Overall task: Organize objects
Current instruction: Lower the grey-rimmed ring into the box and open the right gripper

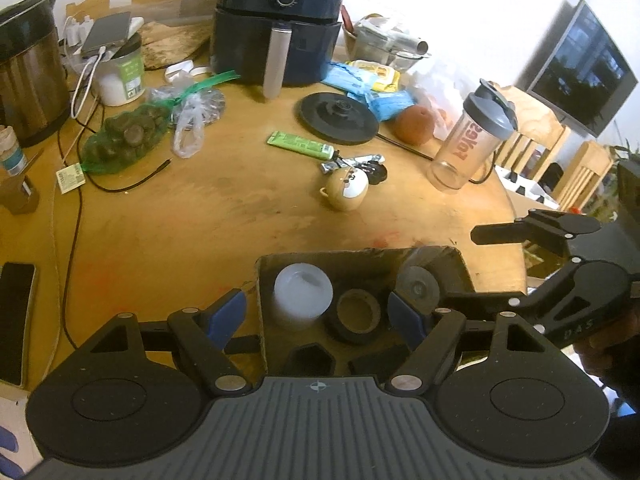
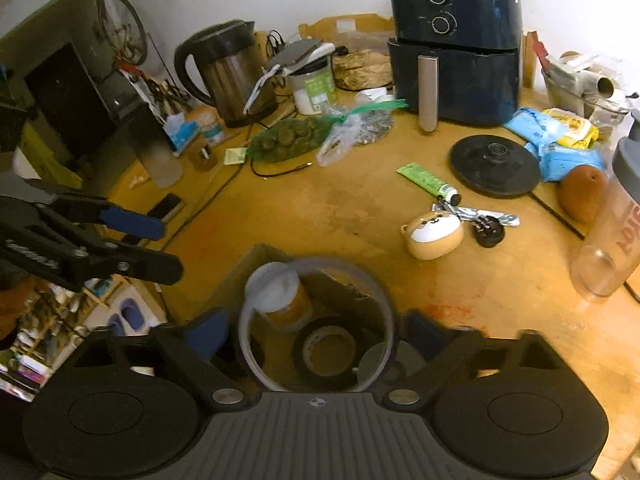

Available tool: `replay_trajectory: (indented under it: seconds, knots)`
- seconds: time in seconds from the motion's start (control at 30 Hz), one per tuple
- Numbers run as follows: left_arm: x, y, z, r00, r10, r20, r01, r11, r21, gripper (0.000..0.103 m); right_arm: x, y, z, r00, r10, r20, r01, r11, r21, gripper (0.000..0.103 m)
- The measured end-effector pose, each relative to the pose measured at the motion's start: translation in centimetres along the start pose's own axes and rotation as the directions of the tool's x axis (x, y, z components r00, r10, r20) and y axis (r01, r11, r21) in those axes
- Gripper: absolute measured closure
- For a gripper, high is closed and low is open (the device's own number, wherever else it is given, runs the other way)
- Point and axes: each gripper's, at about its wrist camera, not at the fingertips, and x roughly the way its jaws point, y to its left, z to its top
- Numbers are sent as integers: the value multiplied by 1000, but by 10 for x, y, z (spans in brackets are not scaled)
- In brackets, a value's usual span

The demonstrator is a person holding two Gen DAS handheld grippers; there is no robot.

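Note:
An open cardboard box [image 1: 362,255] sits at the near table edge. Inside it are a white-lidded jar [image 1: 303,294], a black tape roll [image 1: 357,314] and a clear tape ring [image 2: 316,268]. My right gripper [image 2: 316,334] hangs over the box, jaws wide. The ring lies between its fingers, and a thin gap shows at each pad. My left gripper [image 1: 316,312] is open over the box's left wall with nothing held; in the right wrist view it [image 2: 170,250] is off to the left. Loose on the table lie a dog-shaped case [image 1: 348,190] and a green tube [image 1: 300,145].
A black air fryer [image 1: 280,20], a steel kettle [image 1: 28,68] and its round base [image 1: 338,118] stand at the back. A shaker bottle [image 1: 472,136] stands right, a net bag [image 1: 128,140] and cables left, a phone [image 1: 16,320] at the near left edge.

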Motion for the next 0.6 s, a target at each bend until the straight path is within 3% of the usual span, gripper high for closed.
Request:
replay_trajectory:
  seconds: [0.47,0.6]
  knots:
    - [-3,-6,0,1000,10,18,-10,1000,12,25,-4,-13,-7,1000,-30,-5,30,999,34,0]
    - [-5,-7,7,999,36,39,-37,999,25,25,-5,-15,-14,997,-82,-14,83,996,19,0]
